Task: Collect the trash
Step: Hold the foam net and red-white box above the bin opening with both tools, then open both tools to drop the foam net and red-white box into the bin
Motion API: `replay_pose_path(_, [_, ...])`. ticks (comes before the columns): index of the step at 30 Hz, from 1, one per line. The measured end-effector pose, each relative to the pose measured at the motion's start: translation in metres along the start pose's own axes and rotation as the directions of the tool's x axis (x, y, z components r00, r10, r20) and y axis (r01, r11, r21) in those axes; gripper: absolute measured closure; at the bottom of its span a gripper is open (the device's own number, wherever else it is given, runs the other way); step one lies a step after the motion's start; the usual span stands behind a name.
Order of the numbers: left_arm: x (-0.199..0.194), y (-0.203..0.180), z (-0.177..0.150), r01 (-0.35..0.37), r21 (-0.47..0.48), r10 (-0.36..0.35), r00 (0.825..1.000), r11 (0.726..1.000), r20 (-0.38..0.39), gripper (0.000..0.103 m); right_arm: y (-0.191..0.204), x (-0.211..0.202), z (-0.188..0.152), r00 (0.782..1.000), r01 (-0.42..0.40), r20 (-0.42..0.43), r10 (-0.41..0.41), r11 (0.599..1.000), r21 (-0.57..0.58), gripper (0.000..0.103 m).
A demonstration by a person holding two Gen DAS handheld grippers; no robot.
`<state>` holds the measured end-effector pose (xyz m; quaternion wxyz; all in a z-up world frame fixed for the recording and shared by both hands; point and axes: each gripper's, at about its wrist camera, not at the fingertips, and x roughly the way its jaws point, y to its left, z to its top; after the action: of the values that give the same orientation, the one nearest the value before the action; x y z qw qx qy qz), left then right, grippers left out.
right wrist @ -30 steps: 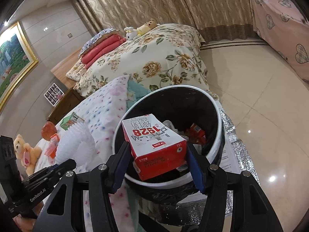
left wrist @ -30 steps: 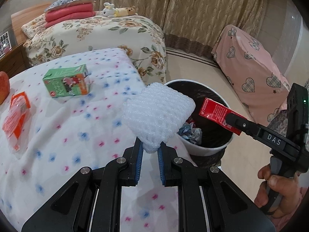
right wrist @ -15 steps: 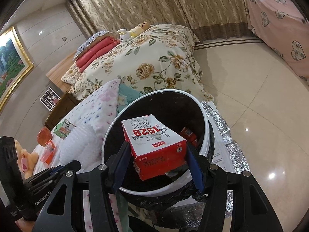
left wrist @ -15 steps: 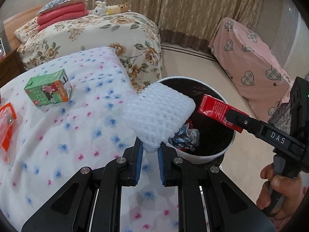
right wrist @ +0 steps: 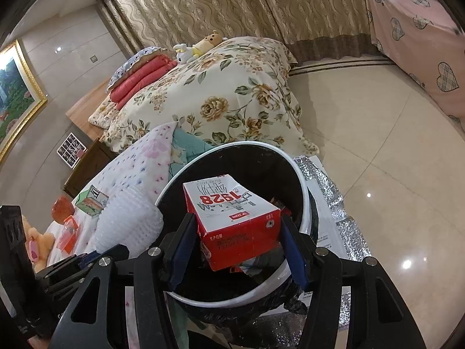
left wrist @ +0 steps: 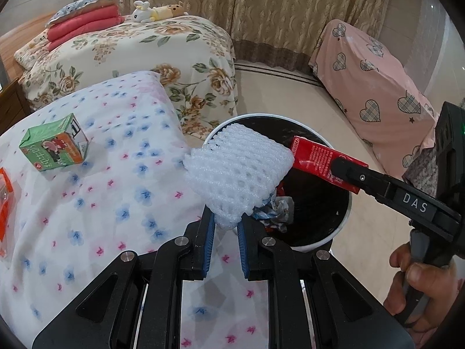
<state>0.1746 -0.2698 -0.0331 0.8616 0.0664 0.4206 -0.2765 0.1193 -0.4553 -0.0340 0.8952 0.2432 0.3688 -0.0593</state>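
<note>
A: what moved in the last second?
B: the white foam net [left wrist: 237,171] in the left jaws went from over the bed to over the bin [left wrist: 344,224] rim. The red carton [right wrist: 232,221] slid deeper over the opening.

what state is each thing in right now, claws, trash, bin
left claw: shut on foam net
foam net: held by one corner, over the bin's near rim
right claw: shut on red carton
red carton: held above the bin opening
trash bin: upright, open, black liner, crumpled wrappers inside
green carton: lying on the dotted bedspread, untouched
orange packet: on the bedspread at the left edge, partly out of view
</note>
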Motion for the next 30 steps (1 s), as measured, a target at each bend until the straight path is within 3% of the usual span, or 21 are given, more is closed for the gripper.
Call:
replay_pose_path(12, [0.007,-0.008,0.007,-0.005,0.02,0.005,1.0,1.0,-0.005,0.087,-0.001,0.002,0.002,1.0,0.004,-0.001,-0.004,1.0,-0.003,0.045])
replay_pose_path(15, [0.008,-0.01,0.007,0.002,0.02,-0.002,1.0,1.0,-0.017,0.072,-0.003,0.004,0.004,1.0,0.007,-0.004,-0.007,1.0,-0.003,0.044])
replay_pose_path(17, [0.007,-0.009,0.007,-0.004,0.016,0.004,1.0,1.0,-0.011,0.05,-0.006,0.004,0.007,1.0,0.003,-0.003,-0.003,1.0,0.01,0.042])
replay_pose_path(18, [0.004,-0.009,0.006,-0.009,0.015,0.009,1.0,1.0,-0.003,0.048,-0.008,0.004,0.008,1.0,0.0,-0.005,0.0,1.0,0.014,0.042])
replay_pose_path(25, [-0.008,0.011,-0.006,-0.027,-0.042,0.027,1.0,0.999,0.001,0.045,-0.007,-0.003,0.006,1.0,-0.003,0.013,0.003,1.0,0.023,0.034])
replay_pose_path(30, [-0.024,0.029,-0.019,-0.052,-0.089,0.054,0.998,0.995,0.019,0.043,0.004,-0.005,0.0,1.0,-0.023,0.009,0.023,1.0,0.019,0.022])
